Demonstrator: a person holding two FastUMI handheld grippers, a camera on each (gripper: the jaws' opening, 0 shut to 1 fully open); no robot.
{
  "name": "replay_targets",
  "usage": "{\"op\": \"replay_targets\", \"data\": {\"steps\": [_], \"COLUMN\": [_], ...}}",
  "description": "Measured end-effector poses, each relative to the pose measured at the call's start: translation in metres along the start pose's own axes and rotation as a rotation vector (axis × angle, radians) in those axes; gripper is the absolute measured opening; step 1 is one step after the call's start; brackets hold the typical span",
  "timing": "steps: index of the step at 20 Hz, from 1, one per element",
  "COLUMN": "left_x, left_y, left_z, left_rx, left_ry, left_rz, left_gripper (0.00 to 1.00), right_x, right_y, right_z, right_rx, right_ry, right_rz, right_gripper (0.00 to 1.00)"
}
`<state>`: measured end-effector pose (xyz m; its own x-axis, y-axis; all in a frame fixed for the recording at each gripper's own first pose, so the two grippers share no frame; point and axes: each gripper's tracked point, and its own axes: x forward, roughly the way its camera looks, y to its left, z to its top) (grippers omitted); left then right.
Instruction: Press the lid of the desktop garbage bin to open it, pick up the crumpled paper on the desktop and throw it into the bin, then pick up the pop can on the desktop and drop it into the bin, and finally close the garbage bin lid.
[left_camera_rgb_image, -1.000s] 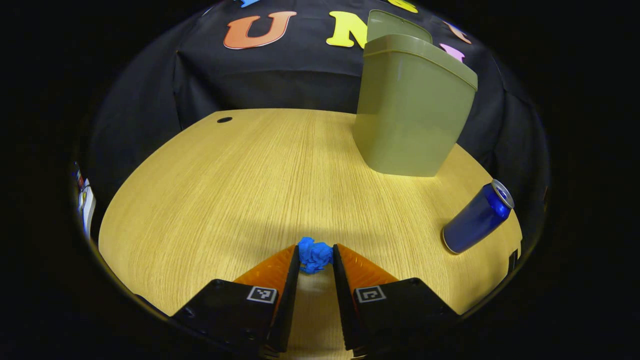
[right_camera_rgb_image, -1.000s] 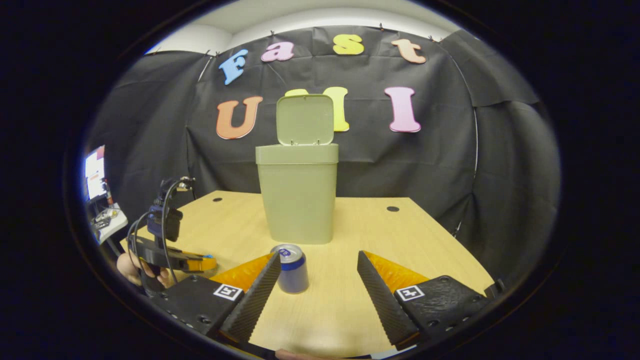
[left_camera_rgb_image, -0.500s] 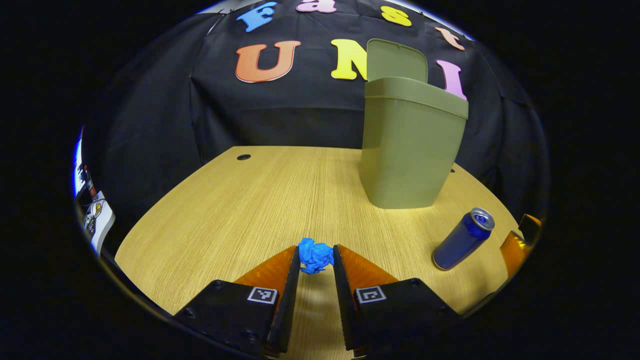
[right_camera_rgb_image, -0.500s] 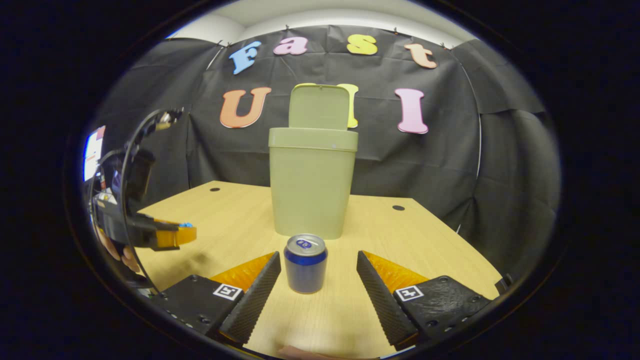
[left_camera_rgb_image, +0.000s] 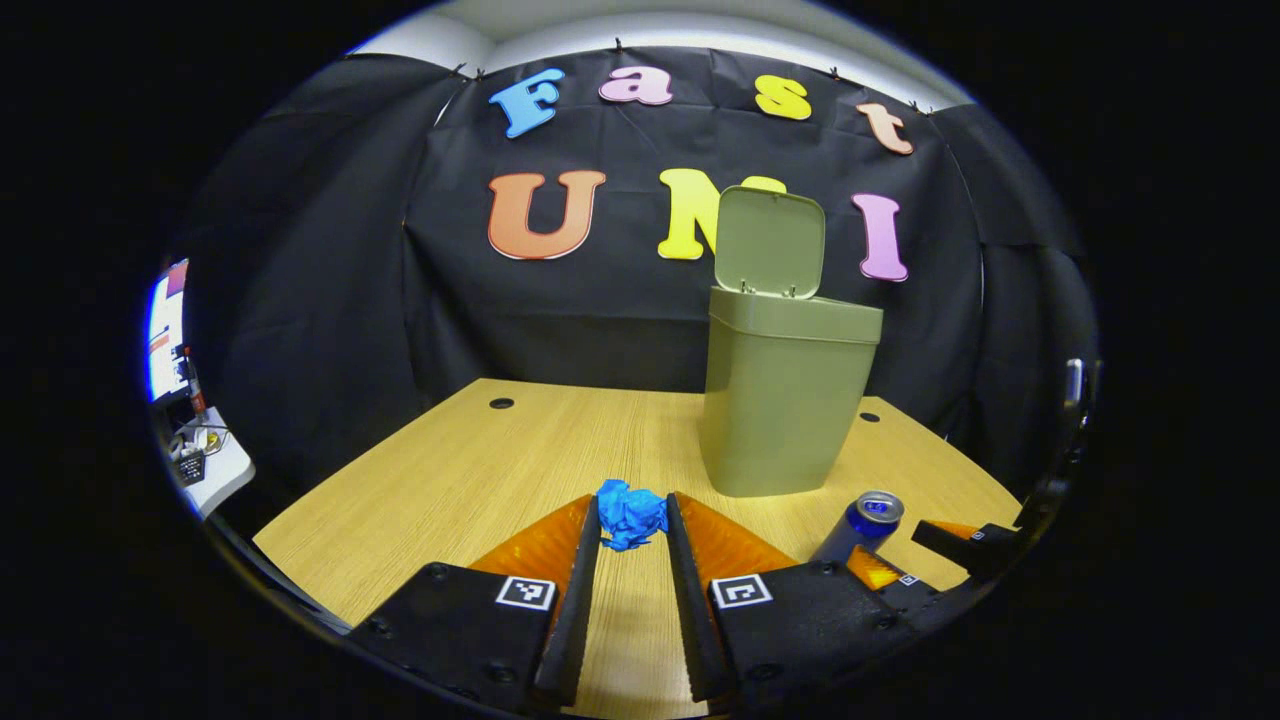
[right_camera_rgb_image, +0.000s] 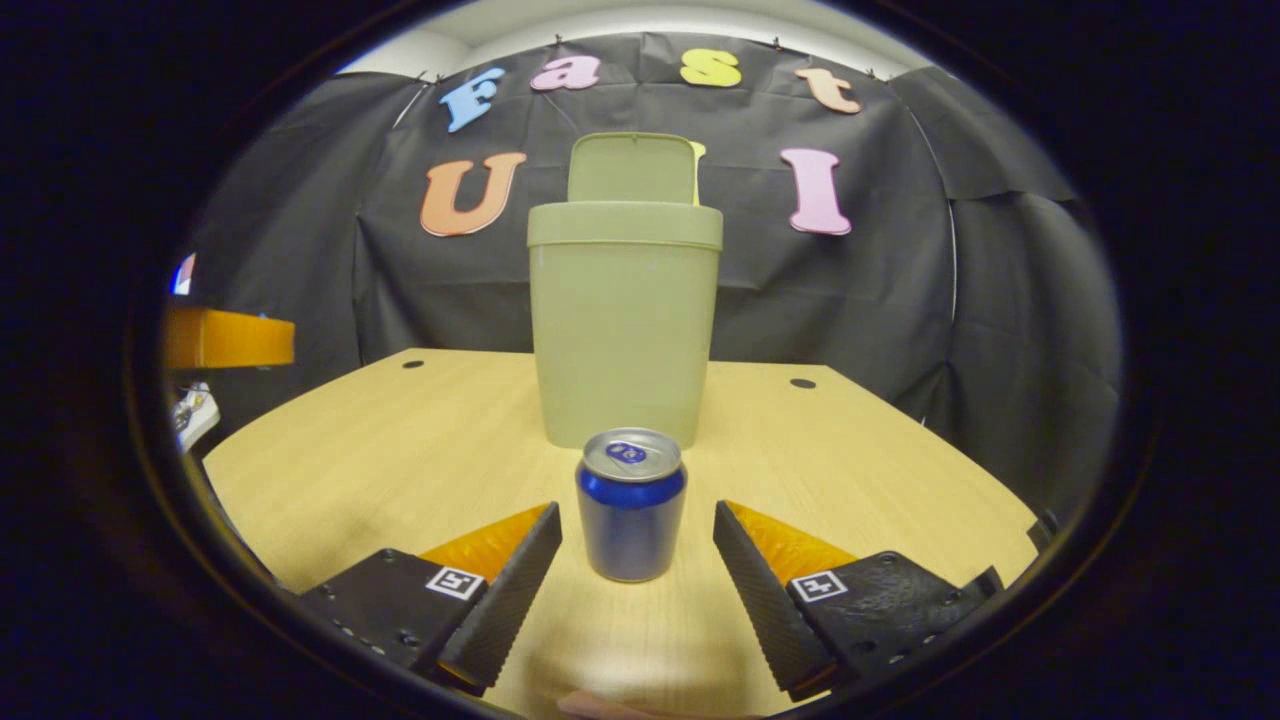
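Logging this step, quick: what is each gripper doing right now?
Left gripper: shut on the crumpled paper.
Right gripper: open, the pop can standing between its fingers, untouched.

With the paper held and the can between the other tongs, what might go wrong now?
1. The crumpled paper sits only at the tips of the left tongs, so it may slip before reaching the bin.
2. The right tongs are open close to the upright pop can; an off-centre approach might tip it.
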<state>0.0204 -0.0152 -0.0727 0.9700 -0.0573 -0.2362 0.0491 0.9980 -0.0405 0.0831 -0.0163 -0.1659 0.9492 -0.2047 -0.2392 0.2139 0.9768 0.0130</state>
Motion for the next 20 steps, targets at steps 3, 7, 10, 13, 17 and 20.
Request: {"op": "replay_targets", "data": {"steps": [3,7,10,13,17,20], "left_x": [-0.007,-0.007,-0.003,-0.001,0.002,0.003], "left_y": [-0.004,-0.004,-0.004,-0.002,0.002,-0.008], "left_z": [0.008,0.003,-0.001,-0.002,-0.003,-0.001], "left_rx": [0.009,0.016,0.012,0.014,0.021,0.015], "left_ry": [-0.027,-0.005,0.012,0.015,0.012,0.011], "left_rz": [-0.008,-0.001,0.0,0.009,0.02,0.013], "left_gripper": [0.42,0.42,0.43,0.43,0.43,0.43], "right_x": [0.019,0.037,0.048,0.054,0.046,0.031], "right_y": [0.001,0.004,0.005,0.005,0.005,-0.003], "right_z": [-0.002,-0.004,-0.009,-0.009,0.003,0.021], "right_rx": [0.02,0.01,-0.01,-0.006,0.019,-0.009], "right_ry": [0.02,0.045,0.066,0.07,0.026,-0.031], "right_rz": [-0.014,-0.021,-0.023,-0.008,0.042,0.045], "right_gripper": [0.95,0.98,0.95,0.96,0.82,0.82]}}
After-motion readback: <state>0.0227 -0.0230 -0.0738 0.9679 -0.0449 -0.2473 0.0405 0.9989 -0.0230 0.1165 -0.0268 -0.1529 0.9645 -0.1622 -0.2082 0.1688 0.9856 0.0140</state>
